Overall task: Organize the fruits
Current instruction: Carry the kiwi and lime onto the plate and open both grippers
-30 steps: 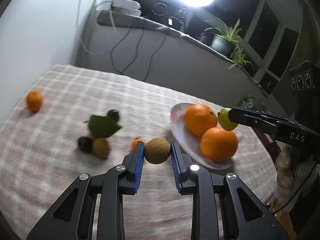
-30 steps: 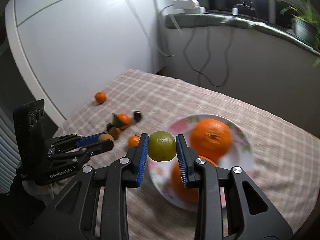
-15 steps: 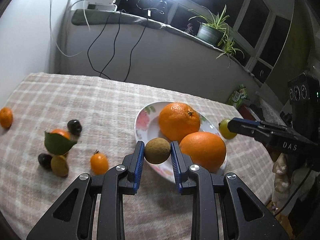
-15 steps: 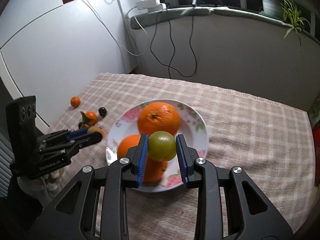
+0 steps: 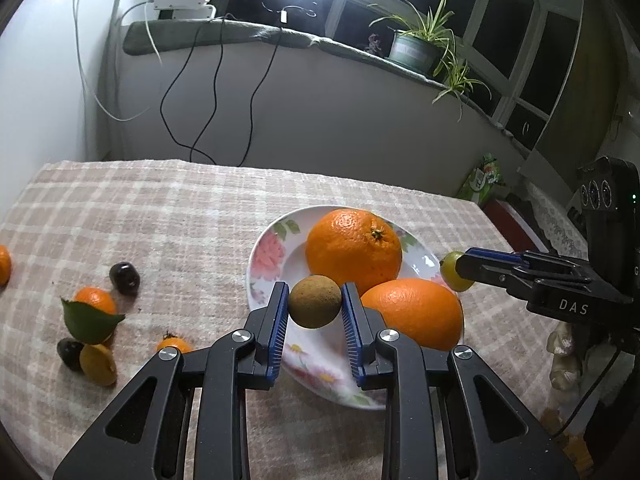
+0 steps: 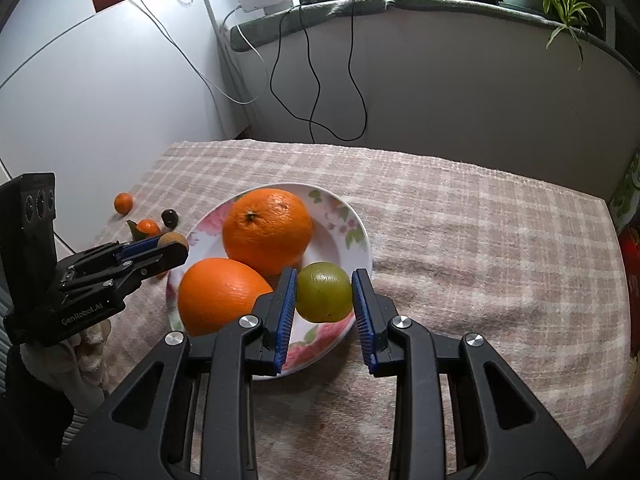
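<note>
Above the flowered white plate [image 5: 262, 258], the left gripper [image 5: 315, 307] clamps a round brown fruit [image 5: 315, 301], perhaps a longan, while the right gripper [image 6: 324, 298] clamps a smooth green fruit [image 6: 324, 297].

A potted spider plant [image 5: 420, 46] stands on the window ledge [image 5: 340, 46]. Black cables [image 5: 216, 92] hang down the wall below a white power strip [image 5: 182, 0].

Left gripper [image 5: 315, 306] clamped on a brown fruit [image 5: 315, 301], held over the near edge of the plate [image 5: 267, 248] with two oranges [image 5: 353, 249] on it. Right gripper [image 5: 460, 270] at the plate's right edge, gripping a green fruit [image 5: 450, 270]. Small fruits [image 5: 95, 300] loose on the cloth [image 5: 168, 216], left.
</note>
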Available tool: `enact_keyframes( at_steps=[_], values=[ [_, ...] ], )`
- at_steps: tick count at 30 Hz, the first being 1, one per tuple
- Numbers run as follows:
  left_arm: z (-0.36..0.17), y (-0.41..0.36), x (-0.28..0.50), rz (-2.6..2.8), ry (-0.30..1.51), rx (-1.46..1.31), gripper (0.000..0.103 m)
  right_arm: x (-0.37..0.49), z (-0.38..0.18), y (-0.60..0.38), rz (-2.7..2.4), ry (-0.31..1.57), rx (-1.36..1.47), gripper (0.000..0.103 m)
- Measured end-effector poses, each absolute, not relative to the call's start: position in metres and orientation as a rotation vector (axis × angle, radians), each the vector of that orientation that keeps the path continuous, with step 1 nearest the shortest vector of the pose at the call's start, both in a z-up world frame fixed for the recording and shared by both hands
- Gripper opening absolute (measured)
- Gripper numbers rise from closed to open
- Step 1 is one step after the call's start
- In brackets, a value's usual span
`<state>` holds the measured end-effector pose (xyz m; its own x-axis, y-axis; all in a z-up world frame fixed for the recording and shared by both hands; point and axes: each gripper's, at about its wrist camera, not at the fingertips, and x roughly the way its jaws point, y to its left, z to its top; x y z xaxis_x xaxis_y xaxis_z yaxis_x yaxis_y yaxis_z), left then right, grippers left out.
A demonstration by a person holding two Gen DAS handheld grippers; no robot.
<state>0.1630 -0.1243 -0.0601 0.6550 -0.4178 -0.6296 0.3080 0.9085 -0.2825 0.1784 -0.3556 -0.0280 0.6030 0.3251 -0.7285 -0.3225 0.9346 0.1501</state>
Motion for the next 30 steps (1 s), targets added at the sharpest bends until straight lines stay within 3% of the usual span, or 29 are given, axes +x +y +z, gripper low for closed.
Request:
enact_keyframes(
  at_steps=[24, 26, 30],
  values=[
    [-0.056, -0.135, 0.166, -0.412, 0.748, -0.112, 0.026, 0.191, -0.036, -0.353, 0.396, 0.873, 0.036, 0.030],
    [-0.055, -0.134, 0.166, -0.410, 0.745, -0.115, 0.034, 0.191, -0.036, -0.353, 0.399, 0.872, 0.039, 0.030],
    [-0.053, -0.133, 0.166, -0.409, 0.738, -0.112, 0.039, 0.191, -0.036, -0.353, 0.399, 0.871, 0.039, 0.034]
  ],
)
